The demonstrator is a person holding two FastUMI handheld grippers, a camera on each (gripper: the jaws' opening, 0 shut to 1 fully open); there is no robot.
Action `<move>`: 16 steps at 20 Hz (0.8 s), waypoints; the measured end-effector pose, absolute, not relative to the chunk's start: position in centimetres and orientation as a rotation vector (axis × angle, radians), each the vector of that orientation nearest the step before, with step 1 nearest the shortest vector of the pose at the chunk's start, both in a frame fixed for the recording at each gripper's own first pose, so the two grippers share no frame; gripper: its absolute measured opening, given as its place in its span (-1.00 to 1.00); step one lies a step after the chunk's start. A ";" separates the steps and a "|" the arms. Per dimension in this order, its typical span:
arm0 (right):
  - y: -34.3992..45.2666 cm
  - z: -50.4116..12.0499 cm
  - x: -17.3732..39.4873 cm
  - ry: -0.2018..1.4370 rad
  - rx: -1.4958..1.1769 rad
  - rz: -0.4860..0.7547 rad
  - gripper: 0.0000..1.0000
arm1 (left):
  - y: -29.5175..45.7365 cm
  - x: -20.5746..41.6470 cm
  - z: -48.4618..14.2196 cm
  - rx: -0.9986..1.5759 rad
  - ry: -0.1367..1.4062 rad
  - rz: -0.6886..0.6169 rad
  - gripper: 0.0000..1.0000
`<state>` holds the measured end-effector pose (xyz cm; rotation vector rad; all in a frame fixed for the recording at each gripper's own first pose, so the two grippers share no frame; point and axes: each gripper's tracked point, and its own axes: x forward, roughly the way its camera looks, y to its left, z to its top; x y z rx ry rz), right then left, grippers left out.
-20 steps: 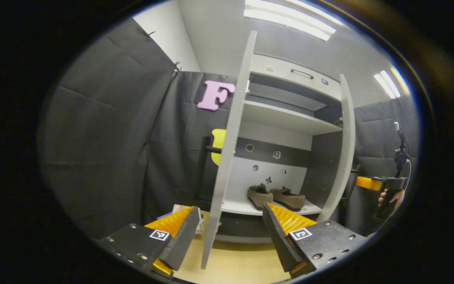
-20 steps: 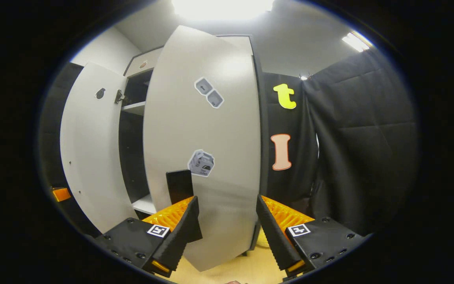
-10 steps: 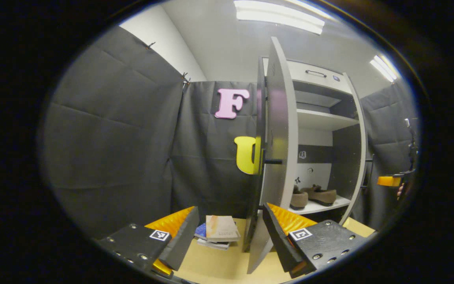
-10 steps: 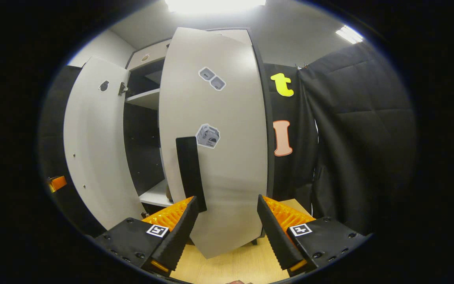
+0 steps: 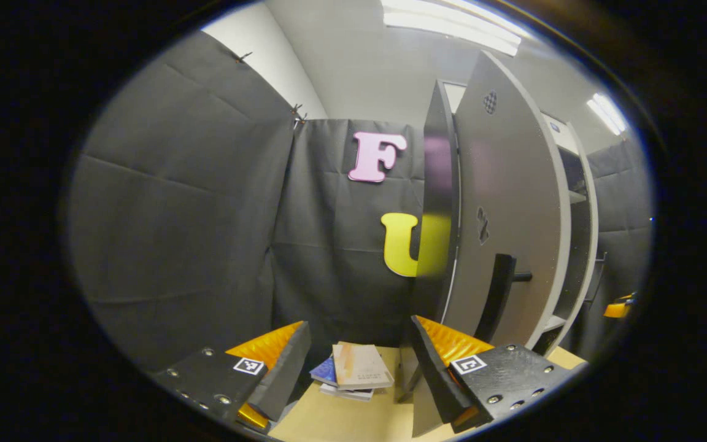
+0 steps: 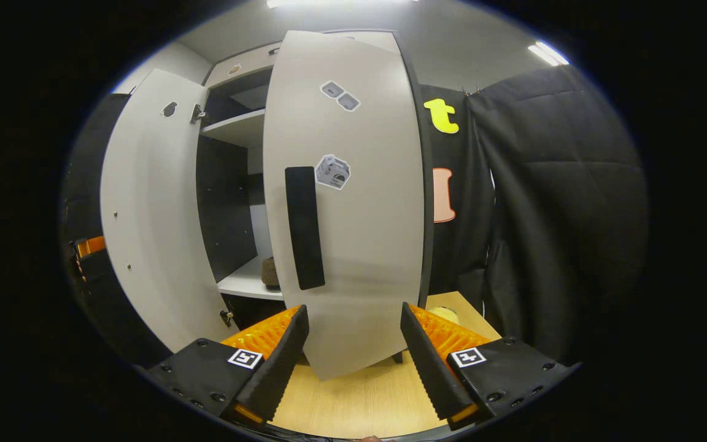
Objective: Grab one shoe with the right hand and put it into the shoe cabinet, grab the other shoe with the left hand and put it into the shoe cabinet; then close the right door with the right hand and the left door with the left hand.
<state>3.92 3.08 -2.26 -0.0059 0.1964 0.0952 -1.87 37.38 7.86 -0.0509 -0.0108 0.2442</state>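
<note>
In the right gripper view the white shoe cabinet [image 6: 240, 129] stands with both doors part open. Its right door [image 6: 359, 202], with a black handle [image 6: 304, 227], hangs just beyond my open right gripper [image 6: 353, 310]. Through the gap a brown shoe [image 6: 269, 272] rests on the lower shelf. The left door [image 6: 145, 215] stands to the left, with the left gripper [image 6: 86, 252] behind its edge. In the left gripper view my open left gripper [image 5: 358, 325] faces the left door's [image 5: 507, 202] outer face and black handle [image 5: 498, 294]. Nothing sits between either pair of fingers.
A stack of books [image 5: 353, 371] lies on the wooden floor beside the left door. A yellow round object [image 6: 445, 314] sits on the floor by the cabinet's right side. Black cloth walls close in on both sides. The right gripper [image 5: 617, 307] shows past the cabinet.
The left door has swung toward shut, hiding the shoes from the left gripper view, which now faces its outer side. The right gripper has backed away from the right door.
</note>
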 end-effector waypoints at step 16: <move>-1.1 -3.9 2.6 0.201 0.035 -0.010 0.91 | 32.1 3.9 8.3 -0.228 0.022 0.032 0.85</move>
